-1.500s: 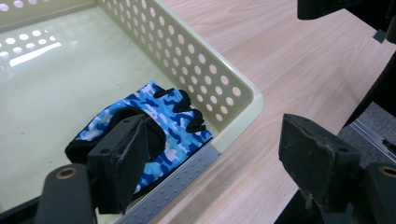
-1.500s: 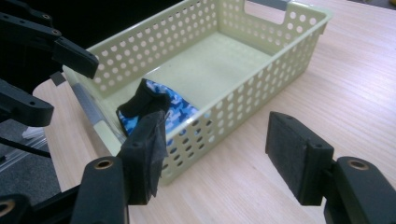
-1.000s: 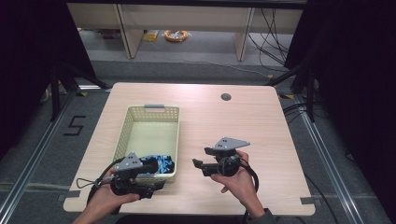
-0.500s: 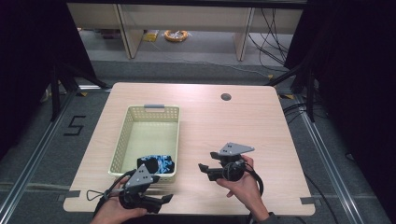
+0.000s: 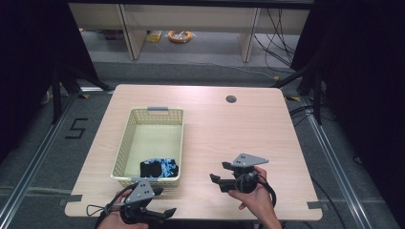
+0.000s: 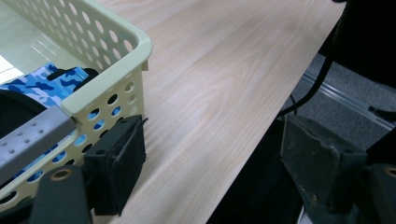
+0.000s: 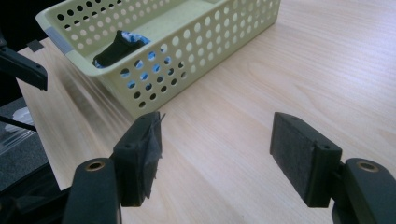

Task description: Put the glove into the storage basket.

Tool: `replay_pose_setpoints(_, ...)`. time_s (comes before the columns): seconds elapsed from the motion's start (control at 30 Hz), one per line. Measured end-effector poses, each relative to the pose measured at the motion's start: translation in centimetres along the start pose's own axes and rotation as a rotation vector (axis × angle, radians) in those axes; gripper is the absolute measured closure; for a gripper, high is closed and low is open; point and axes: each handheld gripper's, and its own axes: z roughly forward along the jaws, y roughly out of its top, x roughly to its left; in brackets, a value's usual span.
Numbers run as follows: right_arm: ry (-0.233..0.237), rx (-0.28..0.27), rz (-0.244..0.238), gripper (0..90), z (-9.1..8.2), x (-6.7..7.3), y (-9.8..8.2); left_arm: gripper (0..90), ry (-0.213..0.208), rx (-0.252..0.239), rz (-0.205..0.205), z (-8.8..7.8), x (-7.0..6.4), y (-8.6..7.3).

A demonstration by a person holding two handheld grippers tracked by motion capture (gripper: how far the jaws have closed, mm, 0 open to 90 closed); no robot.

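1. A wooden table (image 5: 215, 124) sits in the middle of the high view.
2. A pale yellow basket (image 5: 123, 143) with lots of little holes stands on the left part of the table.
3. A blue and black cloth (image 5: 159, 168) lies inside the basket, at the bottom end of it in the high view.
4. In the left gripper view the cloth (image 6: 42, 81) is at the left edge, just behind the basket wall (image 6: 109, 84).
5. In the right gripper view the cloth (image 7: 119, 46) is in the upper left, inside the basket (image 7: 196, 51).
6. The left gripper (image 5: 165, 213) is at the bottom left of the high view, just below the basket, at the table's near edge.
7. Its jaws stand wide apart and have just been opening a bit more. Nothing is between them; past them you see bare table and the table's edge.
8. One of its jaws is just beside the basket's corner in the left gripper view. I cannot tell if they touch.
9. The right gripper (image 5: 217, 180) is at the bottom middle of the high view, to the right of the basket and apart from it.
10. A hand (image 5: 255, 200) holds it.
11. Its jaws are wide apart too and have just been opening a little more. They hold nothing; bare table shows between them.
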Motion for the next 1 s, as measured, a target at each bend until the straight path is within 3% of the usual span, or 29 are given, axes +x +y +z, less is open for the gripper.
replay_pose_setpoints(0.03, 0.003, -0.011, -0.030, 33.7, 0.1, -0.2, -0.1, 19.1, 0.005, -0.009, -0.028, 0.1, -0.1, -0.2)
replay_pose_setpoints(0.07, 0.004, 0.007, -0.017, 33.5, -0.1, 0.0, -0.3, 16.0, -0.009, -0.009, -0.030, 0.1, -0.1, -0.3)
replay_pose_setpoints(0.1, -0.004, 0.010, -0.026, 33.1, -0.1, 0.0, -0.5, 15.6, 0.001, -0.011, -0.005, 0.1, -0.1, -0.5)
replay_pose_setpoints(0.17, -0.005, 0.005, -0.039, 32.8, -0.1, -0.1, -0.5, 15.5, 0.003, 0.002, -0.016, 0.1, -0.2, -0.6)
replay_pose_setpoints(0.23, -0.004, 0.003, -0.043, 32.5, -0.1, -0.1, -0.7, 15.5, 0.005, 0.010, 0.013, 0.0, -0.1, -0.7)
replay_pose_setpoints(0.27, 0.016, -0.009, -0.032, 32.1, -0.1, -0.1, -1.0, 14.9, 0.003, -0.007, -0.020, 0.1, -0.4, -0.8)
replay_pose_setpoints(0.33, 0.004, 0.002, -0.036, 32.0, -0.2, 0.0, -1.1, 14.8, 0.003, -0.008, 0.006, 0.0, -0.3, -0.9)
replay_pose_setpoints(0.4, 0.017, 0.002, -0.039, 31.8, 0.0, -0.1, -1.4, 14.8, 0.012, -0.001, -0.005, -0.1, -0.5, -1.0)
replay_pose_setpoints(0.43, 0.023, 0.005, -0.031, 31.8, -0.1, -0.1, -1.6, 14.8, 0.006, 0.007, 0.020, -0.2, -0.3, -1.1)
replay_pose_setpoints(0.47, 0.004, 0.011, -0.030, 31.6, -0.1, 0.0, -1.7, 14.8, 0.009, -0.017, 0.000, 0.0, -0.5, -1.3)
replay_pose_setpoints(0.5, 0.005, 0.014, -0.024, 31.5, -0.2, 0.0, -1.9, 14.8, 0.019, 0.018, 0.013, -0.1, -0.3, -1.4)
replay_pose_setpoints(0.53, 0.018, 0.012, -0.024, 31.3, -0.2, -0.1, -2.0, 14.8, 0.010, -0.008, -0.004, 0.1, -0.4, -1.5)
replay_pose_setpoints(0.6, 0.011, 0.007, -0.011, 31.3, -0.3, 0.1, -2.2, 14.8, 0.014, 0.005, -0.010, 0.3, -0.3, -2.0)
replay_pose_setpoints(0.63, 0.011, 0.007, -0.011, 31.3, -0.3, 0.1, -2.2, 14.8, 0.014, 0.005, -0.010, 0.3, -0.3, -2.0)
replay_pose_setpoints(0.67, 0.006, 0.008, -0.017, 31.0, -0.6, 0.0, -2.4, 14.8, 0.031, 0.047, 0.001, 0.2, 0.0, -2.2)
replay_pose_setpoints(0.77, 0.008, 0.003, -0.016, 30.7, -0.8, 0.1, -2.5, 14.8, 0.025, 0.043, -0.009, 0.2, -0.1, -2.4)
replay_pose_setpoints(0.8, 0.011, 0.003, 0.013, 30.4, -0.9, 0.4, -2.7, 14.8, 0.032, 0.031, 0.011, 0.2, 0.0, -2.4)
replay_pose_setpoints(0.87, -0.010, 0.006, -0.012, 27.4, -1.2, 0.5, -3.0, 14.8, 0.038, 0.008, 0.007, 0.3, -0.1, -2.7)
replay_pose_setpoints(0.97, -0.015, 0.004, -0.007, 25.5, -1.2, 0.7, -3.4, 14.8, 0.041, 0.001, 0.005, 0.3, 0.0, -2.9)
replay_pose_setpoints(1.0, -0.020, 0.017, -0.019, 23.5, -1.3, 0.9, -3.8, 14.8, 0.041, 0.021, -0.019, 0.3, 0.0, -3.1)
